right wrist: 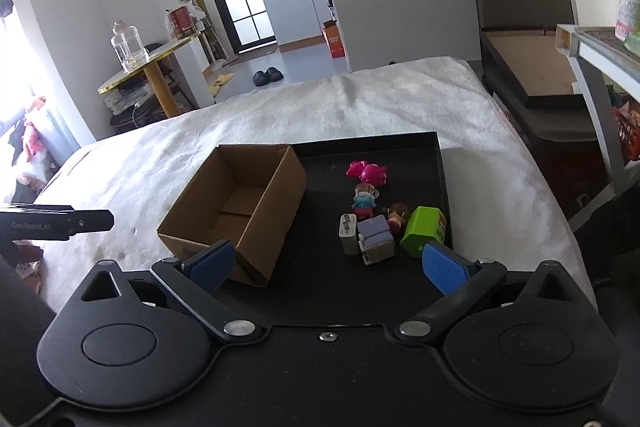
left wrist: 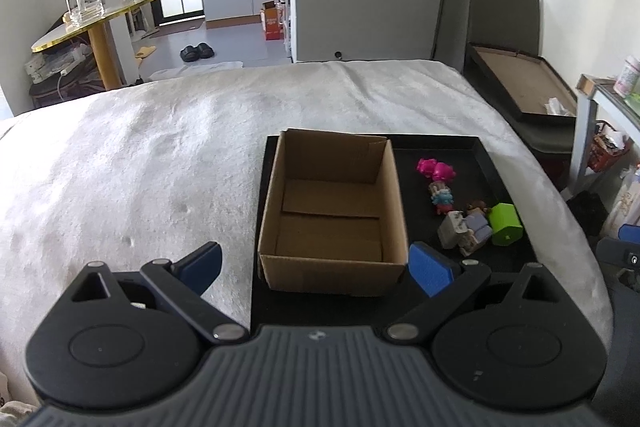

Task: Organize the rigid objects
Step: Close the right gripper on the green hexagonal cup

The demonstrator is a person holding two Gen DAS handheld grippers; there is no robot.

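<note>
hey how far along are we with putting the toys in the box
Nothing is done yet: the cardboard box is empty. Nothing is in hand: the left gripper and right gripper are both open. Left: the pink toy, figurines, grey blocks and green block on the black tray.

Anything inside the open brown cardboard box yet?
Nothing shows inside the open brown cardboard box: only its bare folded bottom flaps. The near wall hides a strip of floor behind it. The small plastic toys lie beside it on the black tray.
</note>
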